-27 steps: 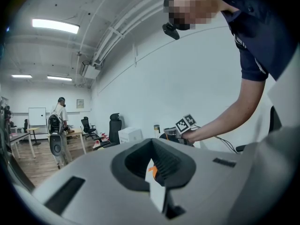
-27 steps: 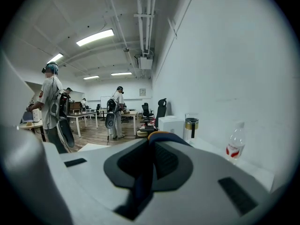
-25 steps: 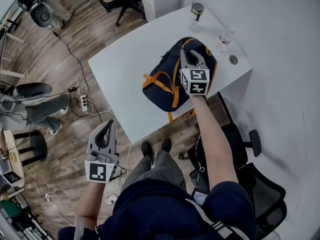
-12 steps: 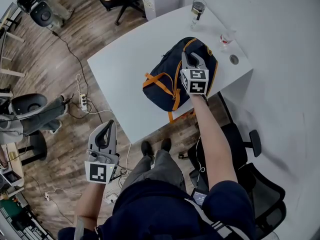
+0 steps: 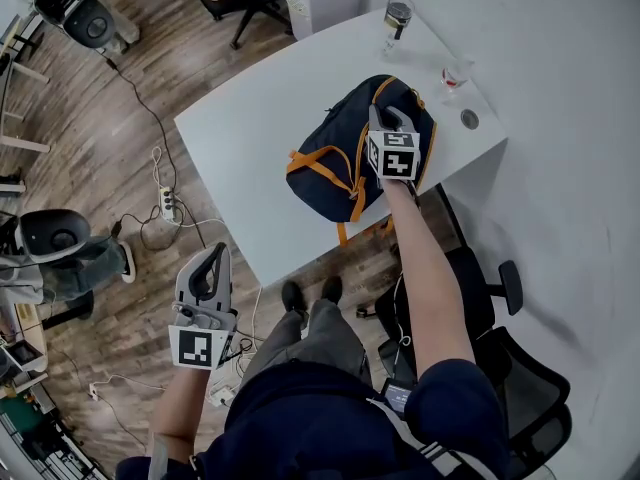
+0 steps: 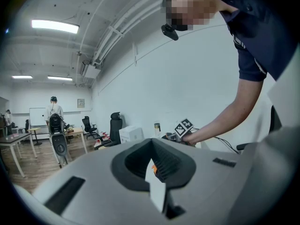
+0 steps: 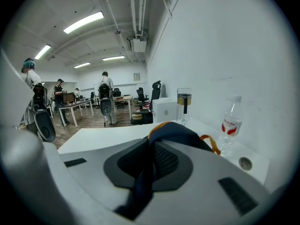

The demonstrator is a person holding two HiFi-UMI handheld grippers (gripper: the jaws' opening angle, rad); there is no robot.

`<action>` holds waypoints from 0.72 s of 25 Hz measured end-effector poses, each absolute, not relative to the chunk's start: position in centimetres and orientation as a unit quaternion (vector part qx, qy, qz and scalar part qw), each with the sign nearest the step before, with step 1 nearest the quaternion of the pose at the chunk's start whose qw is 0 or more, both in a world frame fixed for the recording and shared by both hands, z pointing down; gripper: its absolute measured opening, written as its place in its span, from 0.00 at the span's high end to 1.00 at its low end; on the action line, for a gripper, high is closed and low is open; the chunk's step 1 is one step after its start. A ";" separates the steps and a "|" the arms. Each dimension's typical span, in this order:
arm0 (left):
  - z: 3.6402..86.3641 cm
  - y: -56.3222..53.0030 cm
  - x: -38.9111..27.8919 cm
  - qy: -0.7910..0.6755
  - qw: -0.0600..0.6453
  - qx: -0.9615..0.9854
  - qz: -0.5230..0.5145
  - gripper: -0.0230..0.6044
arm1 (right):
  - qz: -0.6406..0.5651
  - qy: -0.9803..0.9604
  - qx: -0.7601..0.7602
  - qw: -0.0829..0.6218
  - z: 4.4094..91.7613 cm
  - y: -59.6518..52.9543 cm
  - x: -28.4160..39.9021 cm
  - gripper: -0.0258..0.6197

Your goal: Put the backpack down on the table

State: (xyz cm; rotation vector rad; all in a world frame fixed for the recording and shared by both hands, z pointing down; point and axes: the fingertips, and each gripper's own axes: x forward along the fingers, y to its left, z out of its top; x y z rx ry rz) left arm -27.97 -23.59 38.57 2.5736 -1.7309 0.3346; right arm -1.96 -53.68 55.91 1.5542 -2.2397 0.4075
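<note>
A navy backpack (image 5: pixel 335 163) with orange trim lies on the white table (image 5: pixel 250 138), near its front right corner. My right gripper (image 5: pixel 383 118) is over the bag's top, shut on a navy strap. In the right gripper view that strap (image 7: pixel 140 186) runs down between the closed jaws of the right gripper (image 7: pixel 149 165), with the backpack (image 7: pixel 178 130) bulging just beyond. My left gripper (image 5: pixel 213 253) hangs shut and empty over the wooden floor, left of the table's near edge. In the left gripper view the left gripper (image 6: pixel 154 172) holds nothing.
A glass jar (image 5: pixel 396 16) stands at the table's far corner, and a water bottle (image 5: pixel 452 76) and a round cable hole (image 5: pixel 469 120) sit by the right edge. A black office chair (image 5: pixel 510 368) is at the right. Cables and a power strip (image 5: pixel 167 204) lie on the floor.
My right gripper has sunk a little with the strap, and the backpack has settled lower on the table. The left gripper stayed put. A person at the left edge has moved away.
</note>
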 end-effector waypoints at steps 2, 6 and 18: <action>38.7 -23.4 -28.0 -0.552 -0.002 0.827 0.110 0.96 | 0.150 -0.796 0.552 0.195 56.4 -53.6 -1.9 0.92; 38.6 -23.5 -28.1 -0.554 0.002 0.825 0.107 0.96 | 0.151 -0.797 0.550 0.197 57.0 -53.5 -1.8 0.92; 39.1 -23.5 -27.9 -0.559 0.021 0.821 0.111 0.96 | 0.153 -0.797 0.547 0.205 58.4 -53.6 -1.3 0.92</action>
